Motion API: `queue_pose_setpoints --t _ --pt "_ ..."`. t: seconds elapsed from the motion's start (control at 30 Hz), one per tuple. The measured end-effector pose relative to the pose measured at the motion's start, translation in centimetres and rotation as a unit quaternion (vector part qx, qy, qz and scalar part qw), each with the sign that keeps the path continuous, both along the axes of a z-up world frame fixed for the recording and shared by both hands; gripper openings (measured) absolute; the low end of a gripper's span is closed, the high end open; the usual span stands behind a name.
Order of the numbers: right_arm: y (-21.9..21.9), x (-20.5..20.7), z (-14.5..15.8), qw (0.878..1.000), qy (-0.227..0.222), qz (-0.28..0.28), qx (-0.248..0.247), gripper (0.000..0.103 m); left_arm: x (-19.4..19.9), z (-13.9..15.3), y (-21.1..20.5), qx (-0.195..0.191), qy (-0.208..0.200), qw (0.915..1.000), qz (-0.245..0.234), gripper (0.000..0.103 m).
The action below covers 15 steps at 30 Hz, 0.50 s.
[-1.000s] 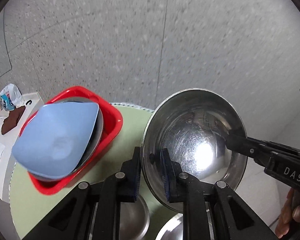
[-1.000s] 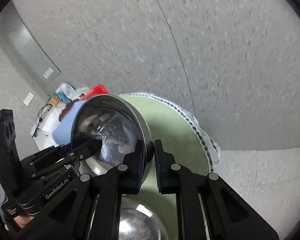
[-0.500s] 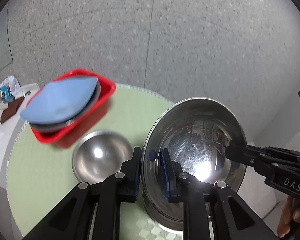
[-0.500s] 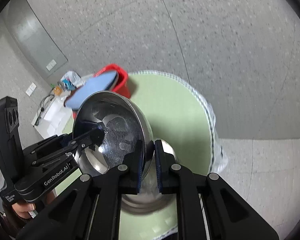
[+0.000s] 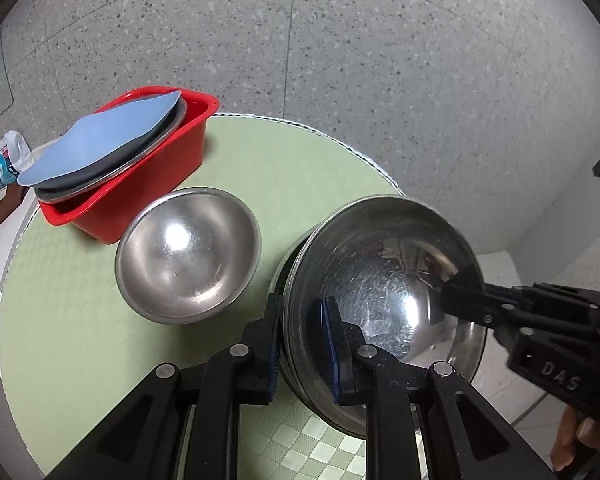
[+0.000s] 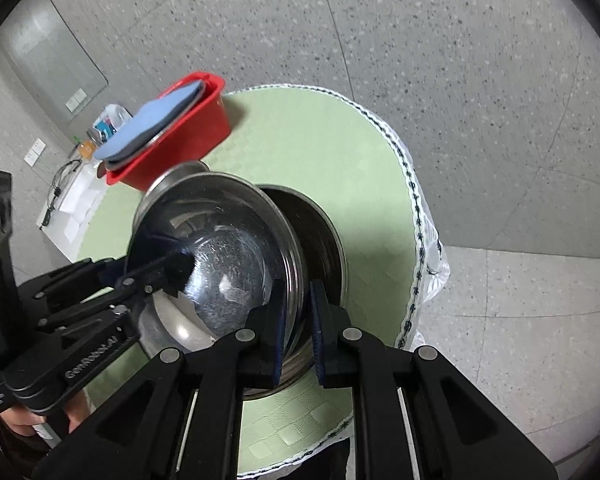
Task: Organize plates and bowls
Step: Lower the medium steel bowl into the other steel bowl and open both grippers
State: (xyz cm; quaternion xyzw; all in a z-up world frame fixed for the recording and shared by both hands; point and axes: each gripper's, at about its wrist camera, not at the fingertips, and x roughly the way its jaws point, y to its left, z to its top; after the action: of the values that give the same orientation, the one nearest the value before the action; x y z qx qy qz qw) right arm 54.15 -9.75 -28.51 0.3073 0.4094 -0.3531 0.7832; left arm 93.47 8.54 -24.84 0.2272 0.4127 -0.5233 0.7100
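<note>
With my left gripper and right gripper both clamped on opposite rims of the shiny round steel bowl, I hold it tilted just above the darker steel bowl near the green round table's right edge.

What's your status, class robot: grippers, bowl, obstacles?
Left gripper and right gripper both shut on held steel bowl. Bowl tilted over second bowl. Third bowl alongside, apart.

You hold a scuffed, glossy steel bowl; second bowl brushed metal. Tub glossy red plastic. Counter cloth matt, woven check.
</note>
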Motion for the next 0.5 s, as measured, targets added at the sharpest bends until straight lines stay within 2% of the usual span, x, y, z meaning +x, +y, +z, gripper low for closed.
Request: queue_pose_setpoints --t 0.3,0.5 --pt "-0.2 -0.3 -0.3 1.000 0.003 -0.011 -0.006 0.015 -0.9 -1.0 -0.8 0.007 -0.005 0.9999 -0.009 0.024" --pt "0.1 0.1 0.2 1.000 -0.003 -0.009 -0.001 0.034 -1.5 -1.4 -1.5 0.005 0.001 0.9997 -0.024 0.041"
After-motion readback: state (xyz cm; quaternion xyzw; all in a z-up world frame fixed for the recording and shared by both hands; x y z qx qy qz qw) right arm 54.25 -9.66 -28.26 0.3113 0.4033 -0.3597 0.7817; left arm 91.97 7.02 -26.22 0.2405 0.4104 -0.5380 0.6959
